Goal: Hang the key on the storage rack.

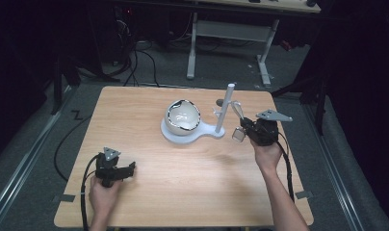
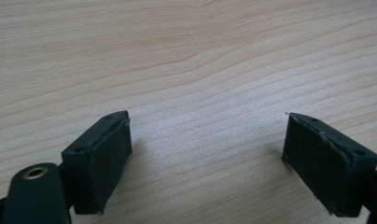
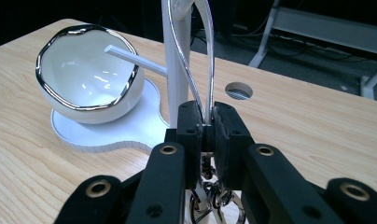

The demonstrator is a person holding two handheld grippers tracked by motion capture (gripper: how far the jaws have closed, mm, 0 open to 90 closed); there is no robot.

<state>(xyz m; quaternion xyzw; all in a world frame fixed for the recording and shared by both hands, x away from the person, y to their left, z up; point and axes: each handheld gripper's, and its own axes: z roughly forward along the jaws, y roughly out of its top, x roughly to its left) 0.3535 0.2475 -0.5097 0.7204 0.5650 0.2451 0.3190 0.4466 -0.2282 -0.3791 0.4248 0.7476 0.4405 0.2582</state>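
A white stand has a flat base [image 1: 175, 138] [image 3: 130, 128] and an upright post [image 1: 225, 109] [image 3: 177, 70] with a thin side peg [image 3: 135, 58]. On the base sits a white bowl [image 1: 183, 117] [image 3: 88, 74] with a wavy silver rim. My right gripper [image 1: 245, 125] [image 3: 207, 116] is shut on a shiny metal loop [image 1: 237, 109] [image 3: 211, 65] just right of the post. The loop rises beside the post, and silver rings and a small pendant [image 1: 238, 135] hang below the jaws. My left gripper [image 1: 130, 168] [image 2: 207, 158] rests open on the table at the near left, nothing between its pads.
The wooden table [image 1: 149, 187] has a round cable hole [image 1: 220, 102] [image 3: 239, 90] behind the post. Beyond the far edge are a desk frame [image 1: 228, 36] and floor cables [image 1: 135, 62]. Bare wood lies between the two hands.
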